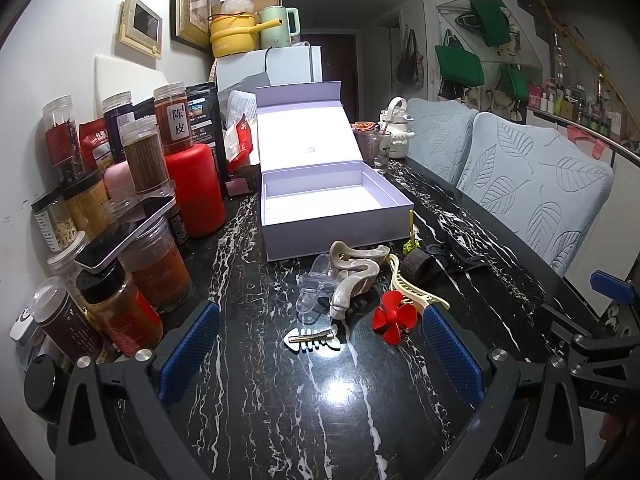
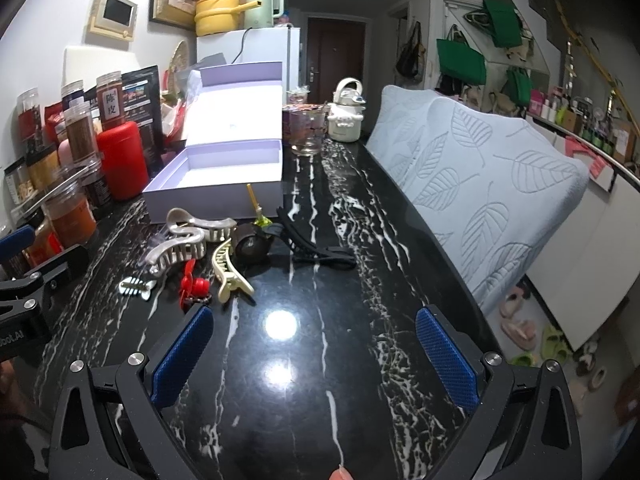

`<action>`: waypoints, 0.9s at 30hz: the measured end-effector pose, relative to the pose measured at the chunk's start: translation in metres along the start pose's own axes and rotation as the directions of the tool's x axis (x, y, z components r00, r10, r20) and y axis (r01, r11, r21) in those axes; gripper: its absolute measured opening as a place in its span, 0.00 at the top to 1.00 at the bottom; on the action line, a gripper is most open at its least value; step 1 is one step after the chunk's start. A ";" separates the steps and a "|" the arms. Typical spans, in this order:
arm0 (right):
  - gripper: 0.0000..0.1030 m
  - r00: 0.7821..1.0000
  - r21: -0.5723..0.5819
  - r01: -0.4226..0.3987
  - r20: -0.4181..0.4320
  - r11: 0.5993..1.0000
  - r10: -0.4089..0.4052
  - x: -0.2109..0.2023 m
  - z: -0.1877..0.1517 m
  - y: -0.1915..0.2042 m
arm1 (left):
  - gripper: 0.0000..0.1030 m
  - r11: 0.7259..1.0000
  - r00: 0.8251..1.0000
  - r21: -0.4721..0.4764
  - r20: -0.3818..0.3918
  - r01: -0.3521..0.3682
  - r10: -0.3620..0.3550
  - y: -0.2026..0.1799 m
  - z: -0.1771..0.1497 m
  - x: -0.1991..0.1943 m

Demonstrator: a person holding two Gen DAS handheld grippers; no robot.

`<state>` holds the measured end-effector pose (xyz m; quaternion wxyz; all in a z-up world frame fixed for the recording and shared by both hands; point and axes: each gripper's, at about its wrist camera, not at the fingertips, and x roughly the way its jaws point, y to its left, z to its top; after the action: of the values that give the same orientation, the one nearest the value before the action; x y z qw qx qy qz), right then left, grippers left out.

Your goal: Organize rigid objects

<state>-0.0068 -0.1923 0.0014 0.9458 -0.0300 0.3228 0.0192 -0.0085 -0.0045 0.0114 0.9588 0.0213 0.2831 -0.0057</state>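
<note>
Hovering left gripper (image 1: 320, 344) sat above white fishbone hair clip (image 1: 313, 341) on black marble tabletop (image 1: 256, 420), jaws spread wide, empty. Right gripper (image 2: 314, 354) likewise wide, empty, over bare marble. Open lilac cardboard box (image 1: 340, 224) lay just behind clutter, nothing inside. Judged best: lower square, straddle clip's narrow width, close gently; red plastic fan (image 1: 394, 320) close by, avoid snagging.

Pretty open on the near half of the table (image 2: 360, 240), bare marble straight ahead of the right gripper (image 2: 316, 354) and along the right edge up to the chair backs (image 2: 480, 168). Left edge is walled off by spice jars (image 1: 132, 264) and a red canister (image 1: 196, 188). Mid-table the hair clip pile (image 1: 352, 276) sits just in front of the open lavender box (image 1: 332, 204), blocking a straight run in.
</note>
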 end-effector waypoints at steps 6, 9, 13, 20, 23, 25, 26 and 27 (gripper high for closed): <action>0.00 1.000 0.003 -0.004 0.000 1.000 0.004 0.000 0.000 0.000 | 0.00 1.000 1.000 -0.002 0.004 0.000 0.000 0.000 0.000 -0.003; 0.00 1.000 0.003 -0.004 0.000 1.000 0.004 -0.001 0.000 0.000 | 0.00 1.000 1.000 -0.002 0.003 0.001 -0.001 0.000 0.000 -0.003; 0.00 1.000 0.003 -0.003 0.001 1.000 0.003 -0.001 -0.001 0.000 | 0.00 1.000 1.000 -0.001 0.002 -0.003 0.003 0.000 -0.001 -0.004; 0.00 1.000 0.003 -0.004 0.001 1.000 0.004 -0.001 -0.001 0.000 | 0.00 1.000 1.000 0.001 0.001 -0.004 0.004 0.000 -0.001 -0.005; 0.00 1.000 0.003 -0.004 0.000 1.000 0.004 -0.001 -0.001 0.000 | 0.00 1.000 1.000 0.002 0.000 -0.002 0.002 0.000 -0.002 -0.005; 0.00 1.000 0.001 -0.005 0.000 1.000 0.005 -0.001 -0.001 0.000 | 0.00 1.000 1.000 0.004 -0.002 0.003 -0.003 0.000 -0.002 -0.004; 0.00 1.000 0.001 -0.005 0.000 1.000 0.005 -0.001 -0.001 0.000 | 0.00 1.000 1.000 0.004 -0.003 0.007 -0.007 0.000 -0.002 -0.004; 0.00 1.000 0.001 -0.006 0.000 1.000 0.006 -0.001 -0.001 0.000 | 0.00 1.000 1.000 0.004 -0.003 0.009 -0.009 -0.001 -0.003 -0.004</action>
<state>-0.0085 -0.1919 0.0012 0.9458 -0.0285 0.3227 0.0220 -0.0133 -0.0050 0.0114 0.9584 0.0219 0.2845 -0.0104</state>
